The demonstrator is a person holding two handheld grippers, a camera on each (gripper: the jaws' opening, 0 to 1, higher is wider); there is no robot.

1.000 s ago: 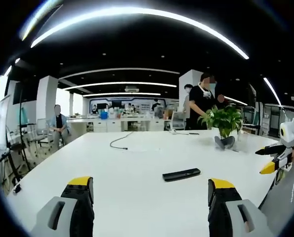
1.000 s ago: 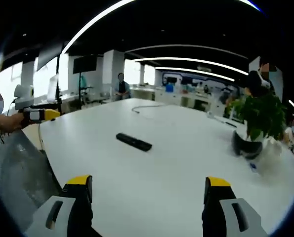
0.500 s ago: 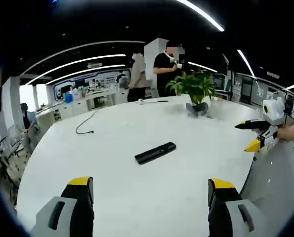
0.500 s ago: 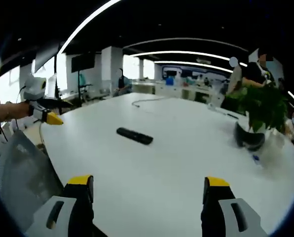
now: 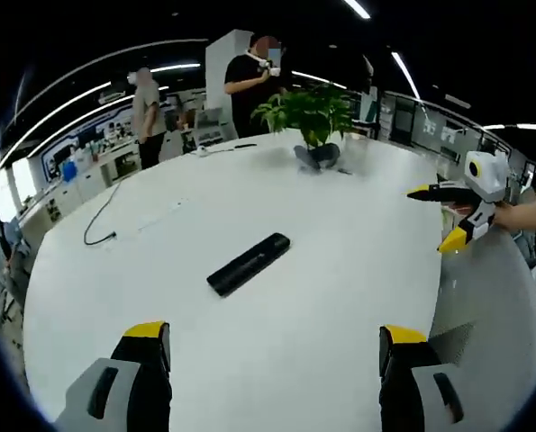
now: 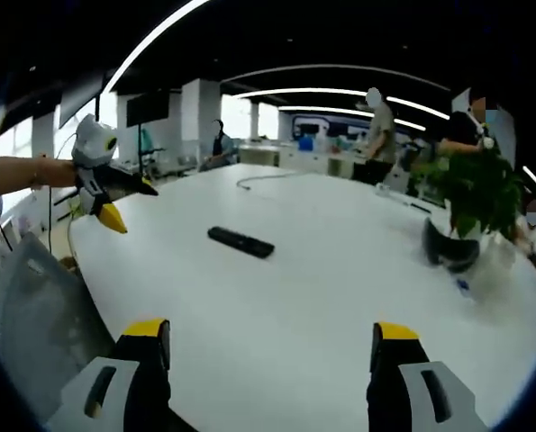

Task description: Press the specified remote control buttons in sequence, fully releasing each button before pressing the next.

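Both grippers I am holding stand with their jaws spread wide and nothing between them; my left gripper (image 5: 275,360) rises from the bottom of the left gripper view with its yellow-tipped jaws well apart, and my right gripper (image 6: 272,360) does the same in the right gripper view; each hangs above the near edge of the white table (image 5: 340,270), touching nothing. I see the remote (image 5: 249,264) lying flat on the table top, a long black bar set at a slant, well ahead of the left gripper and apart from both jaws; in the right gripper view the remote (image 6: 240,242) lies farther out and to the left of centre, again alone on bare table. From the left gripper view the right gripper (image 5: 448,216) comes in at the right edge, held by a hand over the table's rim, jaws parted; from the right gripper view the left gripper (image 6: 123,200) shows at the left, held on a bare forearm, its jaws also parted. A potted plant (image 5: 311,112) stands at the far side of the table, well away from the remote; in the right gripper view the potted plant (image 6: 470,211) sits at the right. A dark cable (image 5: 101,216) trails across the table's far left part. Two people (image 5: 249,81) stand beyond the table near the plant. A grey chair back (image 6: 33,315) sits low at the left of the right gripper view.
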